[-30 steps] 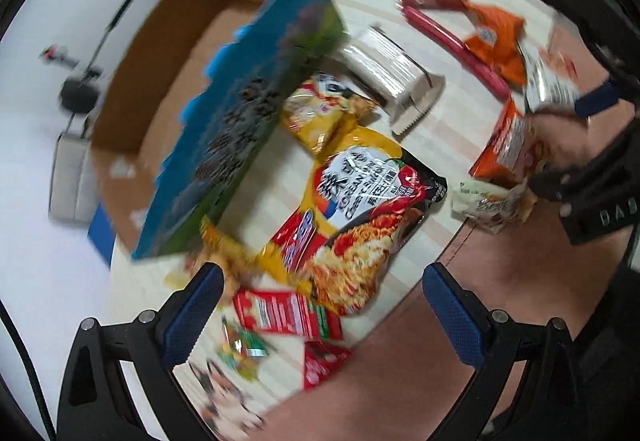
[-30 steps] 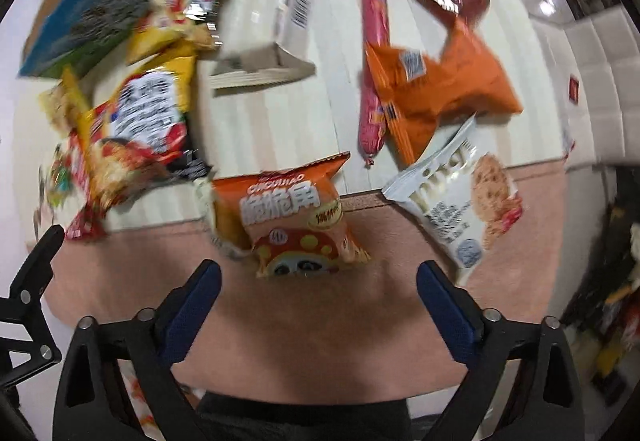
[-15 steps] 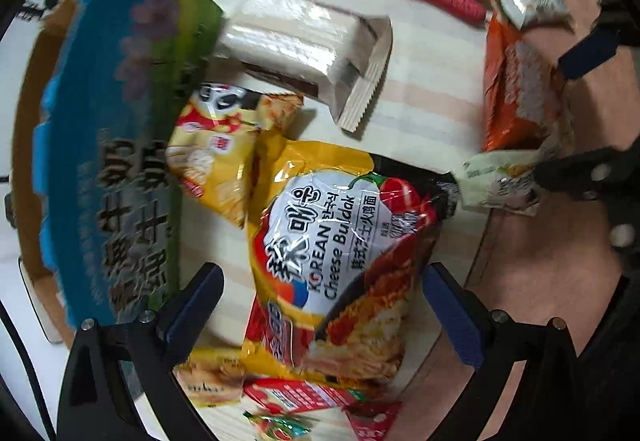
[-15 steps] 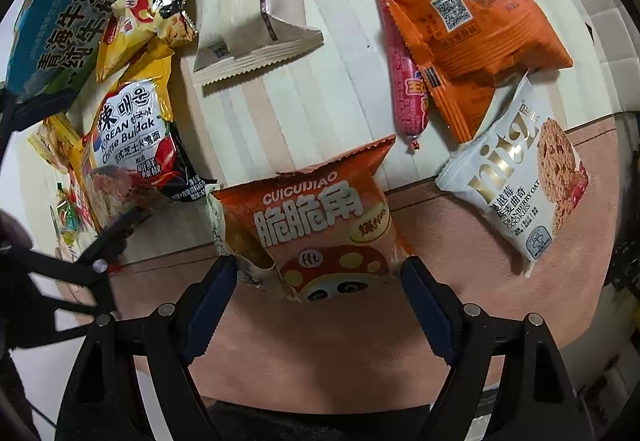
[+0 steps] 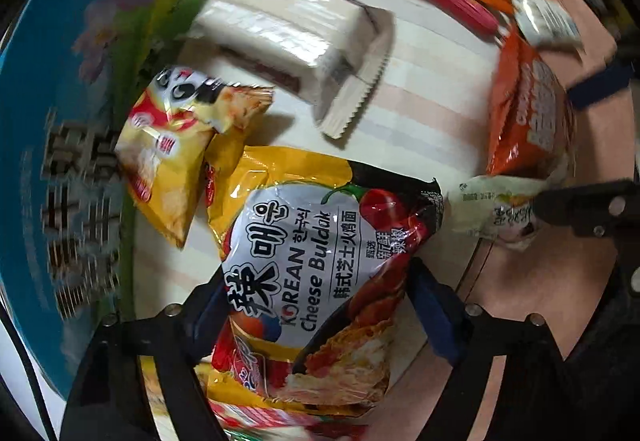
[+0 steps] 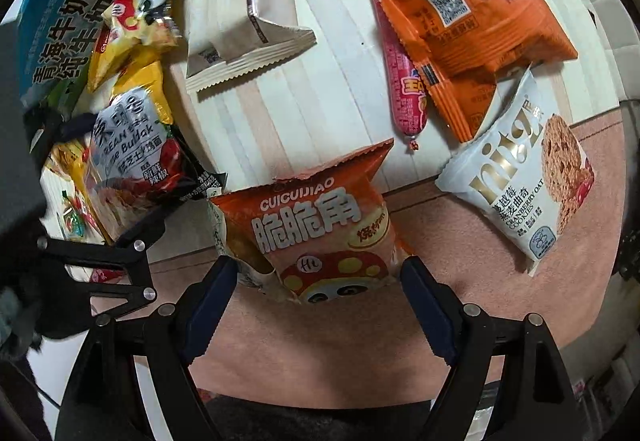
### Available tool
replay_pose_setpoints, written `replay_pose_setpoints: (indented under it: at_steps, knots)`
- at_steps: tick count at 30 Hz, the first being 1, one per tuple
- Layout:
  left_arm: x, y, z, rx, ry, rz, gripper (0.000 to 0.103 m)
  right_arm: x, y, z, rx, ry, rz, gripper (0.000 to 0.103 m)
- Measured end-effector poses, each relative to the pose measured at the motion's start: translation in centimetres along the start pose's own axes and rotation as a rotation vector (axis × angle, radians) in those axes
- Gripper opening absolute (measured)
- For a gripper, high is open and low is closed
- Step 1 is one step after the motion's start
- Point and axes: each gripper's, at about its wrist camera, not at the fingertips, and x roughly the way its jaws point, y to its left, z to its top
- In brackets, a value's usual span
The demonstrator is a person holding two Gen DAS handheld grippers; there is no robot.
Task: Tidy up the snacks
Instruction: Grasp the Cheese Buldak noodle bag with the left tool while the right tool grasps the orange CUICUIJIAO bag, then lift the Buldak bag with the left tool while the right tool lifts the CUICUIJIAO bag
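Blue-padded left gripper (image 5: 316, 305): fingers astride the Cheese Buldak noodle packet (image 5: 320, 261), jaws just closing, pads at its two sides; grip not clear.
Right gripper (image 6: 316, 293): fingers flank the orange Cuicuijiao bag (image 6: 316, 225) at the bench (image 6: 320, 101) near edge, jaws just narrowing, pads beside it; contact unclear.
Beyond: white cookie packet (image 6: 520, 181), pink sausage (image 6: 396, 41), white wrapped pack (image 6: 240, 9).
Far left: blue milk carton (image 6: 60, 25).
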Motion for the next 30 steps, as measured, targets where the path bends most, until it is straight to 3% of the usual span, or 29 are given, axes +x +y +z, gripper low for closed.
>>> replay_pose_setpoints:
  at_steps: [6, 8, 11, 13, 17, 21, 30]
  knots:
    - [1.5, 1.5, -1.3, -0.236, 0.031, -0.025, 0.08, -0.9, -1.7, 0.1, 0.047, -0.006, 0.04, 0.074]
    - [2.2, 2.0, -2.3, -0.358, 0.076, -0.044, 0.08, -1.2, -2.5, 0.1, 0.065, -0.004, 0.048, 0.072]
    - [3.9, 3.3, -4.1, -0.582, 0.175, -0.133, 0.078, -1.7, -3.7, 0.0, 0.077, -0.005, 0.061, 0.072]
    - [4.9, 4.0, -5.5, -0.709, 0.191, -0.18, 0.078, -1.7, -4.6, -0.2, 0.094, -0.004, 0.073, 0.072]
    - [6.3, 4.8, -7.5, -0.834, 0.191, -0.187, 0.078, -1.9, -5.9, -0.5, 0.116, -0.019, 0.073, 0.072]
    - [7.4, 5.2, -9.4, -0.86, 0.179, -0.189, 0.078, -2.1, -6.8, -0.2, 0.145, -0.034, 0.064, 0.072]
    - [10.7, 3.3, -10.1, -0.666, 0.15, -0.135, 0.081, -1.8, -7.1, 0.7, 0.143, -0.037, -0.019, 0.067]
